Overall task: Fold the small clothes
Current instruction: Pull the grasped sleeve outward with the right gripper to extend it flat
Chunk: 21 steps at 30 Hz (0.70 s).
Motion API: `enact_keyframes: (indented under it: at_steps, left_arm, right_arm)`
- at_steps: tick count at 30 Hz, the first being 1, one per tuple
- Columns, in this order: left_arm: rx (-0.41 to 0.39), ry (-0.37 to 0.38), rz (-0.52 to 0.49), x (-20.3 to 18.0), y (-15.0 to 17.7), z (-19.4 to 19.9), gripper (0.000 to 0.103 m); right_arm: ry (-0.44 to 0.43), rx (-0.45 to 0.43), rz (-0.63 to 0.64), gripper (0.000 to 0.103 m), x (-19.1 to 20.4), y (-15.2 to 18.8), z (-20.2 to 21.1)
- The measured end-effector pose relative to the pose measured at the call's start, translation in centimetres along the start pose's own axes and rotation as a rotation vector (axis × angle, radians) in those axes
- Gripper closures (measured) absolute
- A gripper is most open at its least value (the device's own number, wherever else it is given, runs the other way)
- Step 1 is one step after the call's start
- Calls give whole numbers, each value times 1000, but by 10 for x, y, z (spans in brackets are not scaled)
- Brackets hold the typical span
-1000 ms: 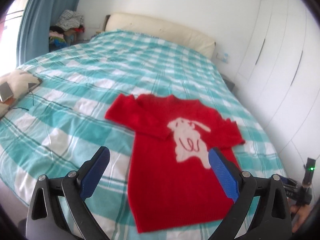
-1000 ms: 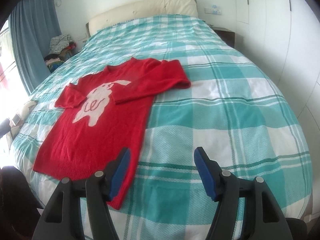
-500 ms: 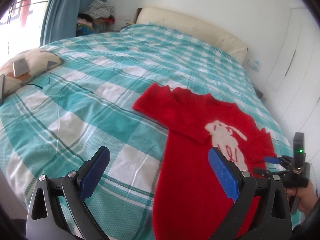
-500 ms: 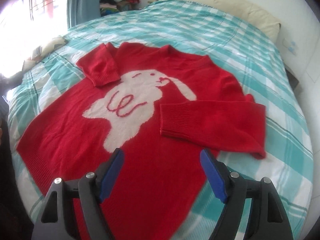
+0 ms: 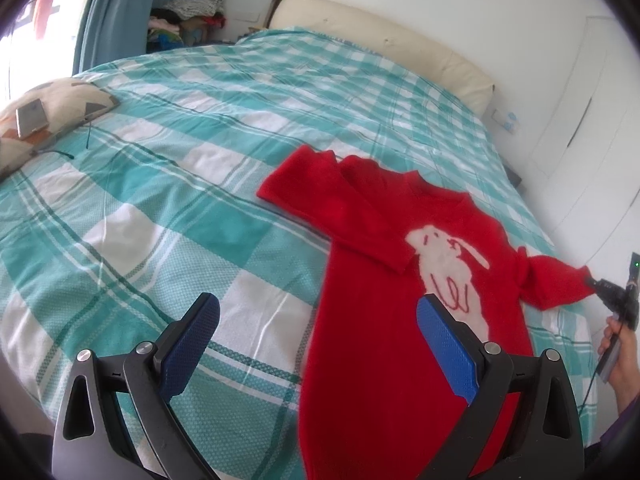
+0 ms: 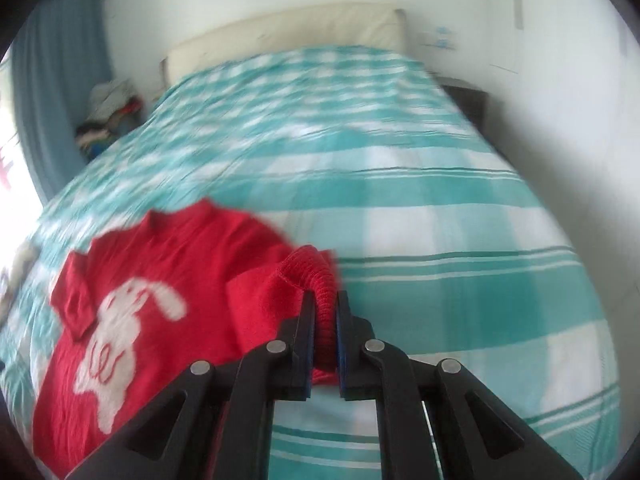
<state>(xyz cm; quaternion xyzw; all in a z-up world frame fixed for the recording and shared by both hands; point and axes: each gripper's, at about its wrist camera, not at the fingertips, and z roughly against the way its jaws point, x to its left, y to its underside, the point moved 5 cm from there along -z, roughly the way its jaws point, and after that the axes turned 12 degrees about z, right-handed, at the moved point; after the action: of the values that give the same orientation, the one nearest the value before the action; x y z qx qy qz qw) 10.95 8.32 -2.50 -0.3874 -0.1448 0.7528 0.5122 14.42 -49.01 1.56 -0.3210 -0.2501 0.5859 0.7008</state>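
Bedroom, white walls, blue curtain (image 5: 116,12) at the window side. Checked teal-and-white bedspread (image 5: 180,184) covers the bed; patterned cushion (image 5: 52,112) with a phone (image 5: 31,118) on top near its edge. Red sweater (image 5: 380,340) with a white rabbit lies flat on the spread, one sleeve folded across the chest. Right gripper (image 6: 324,308) has just clamped onto the other sleeve's cuff (image 6: 320,280), pulled out sideways. Left gripper (image 5: 316,332) hovers over the sweater's edge, jaws spread wide, nothing between them.
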Motion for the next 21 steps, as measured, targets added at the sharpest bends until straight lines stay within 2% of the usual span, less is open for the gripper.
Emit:
enact_keyframes:
  at_steps: [3, 5, 8, 9, 11, 14, 18, 21]
  left_arm:
    - [1, -4, 4, 1, 0, 0, 4]
    - [5, -7, 18, 3, 0, -1, 4]
    - [3, -20, 30, 6, 0, -3, 4]
    - [3, -25, 29, 7, 1, -3, 4]
    - [2, -26, 32, 8, 1, -2, 4]
    - [-5, -26, 40, 11, -1, -1, 4]
    - [7, -39, 51, 15, -1, -4, 4]
    - [25, -39, 57, 15, 0, -7, 4]
  right_arm:
    - [139, 2, -232, 95, -94, 24, 17]
    - [167, 15, -331, 95, -126, 49, 18]
    - [166, 36, -378, 95, -137, 75, 13]
    - [152, 67, -397, 95, -138, 81, 8]
    - [117, 61, -437, 95, -140, 82, 9]
    - [179, 114, -353, 95, -139, 82, 5]
    - [200, 172, -443, 95, -157, 104, 0]
    - [212, 184, -444, 95, -162, 108, -2]
